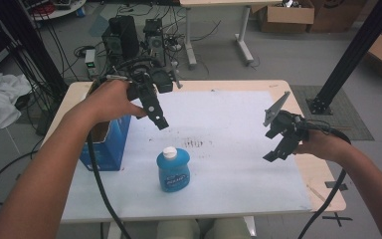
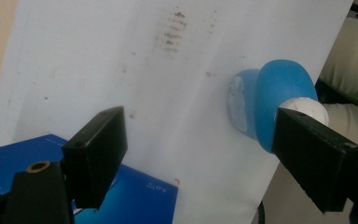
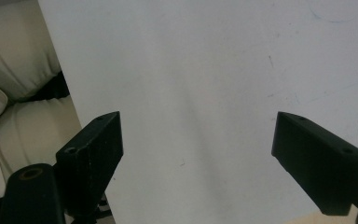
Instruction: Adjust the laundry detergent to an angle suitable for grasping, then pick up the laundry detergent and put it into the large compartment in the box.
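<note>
Blue bottle [image 1: 173,170] with white cap stands upright on the white sheet [image 1: 229,129] covering the desk [image 1: 323,184], near the front edge, left of centre. Label faces the person. Nothing touches it.

Blue cardboard box [image 1: 107,144] sits at the left edge of the desk, flaps open, just left of the bottle and apart from it.

Left claw [image 1: 160,121]: held above the sheet beside the box, behind and left of the bottle, tilted down toward it. Jaws spread wide, nothing between them. In the left gripper view the bottle [image 2: 279,105] shows beyond the right-hand jaw, cap partly hidden behind that jaw; a corner of the box [image 2: 140,196] lies under the left-hand one.

Right claw [image 1: 277,150]: held over the right part of the sheet, well apart from the bottle. Jaws wide, empty; bare sheet [image 3: 196,93] between them in the right gripper view.

Faint brown smudge [image 1: 197,143] on the sheet behind the bottle.
</note>
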The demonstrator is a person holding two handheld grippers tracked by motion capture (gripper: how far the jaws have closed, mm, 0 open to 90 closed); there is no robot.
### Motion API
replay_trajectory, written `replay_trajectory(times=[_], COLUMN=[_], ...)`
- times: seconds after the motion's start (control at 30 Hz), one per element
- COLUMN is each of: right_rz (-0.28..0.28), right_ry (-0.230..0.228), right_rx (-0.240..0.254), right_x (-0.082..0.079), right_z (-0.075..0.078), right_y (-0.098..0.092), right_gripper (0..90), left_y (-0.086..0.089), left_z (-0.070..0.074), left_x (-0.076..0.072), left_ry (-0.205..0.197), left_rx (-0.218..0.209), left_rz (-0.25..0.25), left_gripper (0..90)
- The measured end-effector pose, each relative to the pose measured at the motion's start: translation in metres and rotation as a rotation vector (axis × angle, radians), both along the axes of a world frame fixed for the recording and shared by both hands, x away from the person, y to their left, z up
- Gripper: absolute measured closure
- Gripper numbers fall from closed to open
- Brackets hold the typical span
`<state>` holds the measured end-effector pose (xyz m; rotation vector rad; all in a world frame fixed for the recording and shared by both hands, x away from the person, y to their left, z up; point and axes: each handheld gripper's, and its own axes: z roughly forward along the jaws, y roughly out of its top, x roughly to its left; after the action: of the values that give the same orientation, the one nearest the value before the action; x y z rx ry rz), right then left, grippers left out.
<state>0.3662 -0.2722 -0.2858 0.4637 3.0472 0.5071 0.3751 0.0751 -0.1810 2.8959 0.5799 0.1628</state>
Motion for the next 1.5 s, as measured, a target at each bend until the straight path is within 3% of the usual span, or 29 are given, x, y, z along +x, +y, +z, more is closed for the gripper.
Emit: replay_trajectory(times=[0.47, 0.57, 0.7, 1.0, 1.4, 1.5], right_rz=[0.012, 0.01, 0.011, 0.008, 0.008, 0.011], right_ry=[-0.011, -0.011, -0.01, -0.003, -0.001, -0.002], right_rx=[0.004, 0.006, 0.008, 0.002, -0.002, -0.001], right_x=[-0.004, -0.003, -0.003, -0.003, -0.003, -0.004], right_z=[0.005, 0.004, 0.003, -0.001, -0.003, -0.003], right_y=[0.003, 0.002, 0.002, -0.001, -0.002, -0.001], right_gripper=[16.4, 16.4, 16.4, 16.4, 16.4, 16.4], left_y=[-0.007, -0.008, -0.01, -0.018, -0.029, -0.031], left_z=[0.007, 0.008, 0.008, -0.002, -0.014, -0.017], left_x=[-0.013, -0.015, -0.02, -0.031, -0.045, -0.047], left_ry=[0.004, 0.018, 0.048, 0.093, 0.099, 0.101], left_rx=[0.004, -0.005, -0.057, -0.051, -0.035, -0.034], left_rz=[-0.002, -0.005, -0.007, -0.013, -0.058, -0.046], left_gripper=[18.3, 18.4, 18.1, 17.8, 17.8, 17.7])
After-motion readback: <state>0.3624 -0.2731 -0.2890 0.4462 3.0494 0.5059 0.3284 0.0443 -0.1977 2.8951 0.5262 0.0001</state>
